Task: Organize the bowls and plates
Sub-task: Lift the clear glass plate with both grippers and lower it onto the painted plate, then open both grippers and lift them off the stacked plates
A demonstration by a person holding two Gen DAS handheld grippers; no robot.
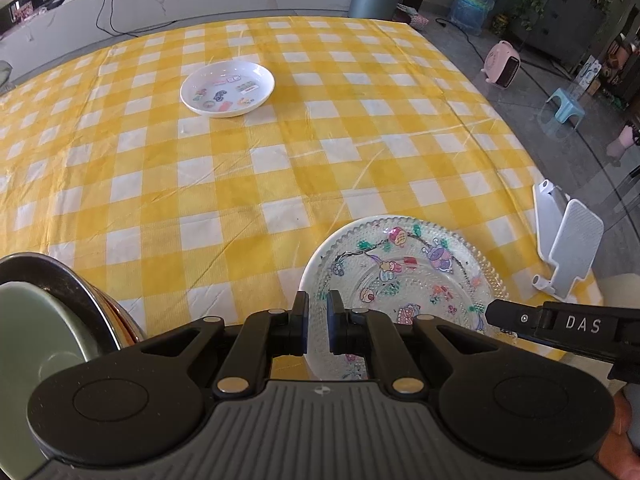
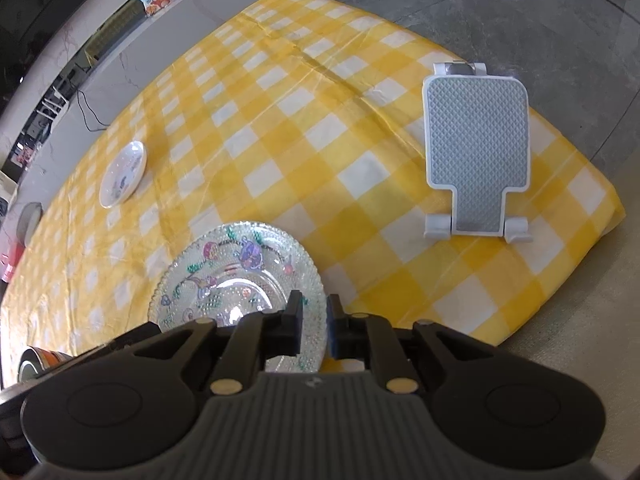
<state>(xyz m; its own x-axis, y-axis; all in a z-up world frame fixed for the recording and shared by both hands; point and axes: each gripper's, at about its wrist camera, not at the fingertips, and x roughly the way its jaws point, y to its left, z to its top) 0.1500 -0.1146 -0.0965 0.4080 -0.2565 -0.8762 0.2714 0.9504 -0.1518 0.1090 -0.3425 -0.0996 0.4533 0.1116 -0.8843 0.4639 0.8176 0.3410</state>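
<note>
Covering the counter (image 1: 248, 184) is a yellow-and-white checked cloth. Left claw (image 1: 318, 322) hovers over the near edge of the clear glass plate (image 1: 404, 276), its jaws a narrow gap apart; the plate's left rim shows through that gap, but contact cannot be confirmed. Right claw (image 2: 314, 326) sits at the near right rim of the same glass plate (image 2: 236, 276), jaws likewise narrowly parted, rim lying between or just under them; whether it grips cannot be told. In the left wrist view the right claw's black finger, marked "DAS", reaches in from the right and overlaps the plate's right rim.

The glass plate is beaded, printed with cartoon figures, and lies flat near the near edge of the counter. A white plate (image 1: 227, 89) with small stickers rests far to the left, well apart from the glass one; it also shows at the far left in the right wrist view (image 2: 122, 174).

At the near left, a green bowl (image 1: 36, 344) sits nested inside a metal bowl (image 1: 76, 284), partly cut off by the frame, beside the left claw's body.

A white-and-grey phone stand (image 2: 478, 152) stands tilted near the right edge of the counter, to the right of the glass plate and apart from it. Nothing lies between the two plates but bare cloth.
</note>
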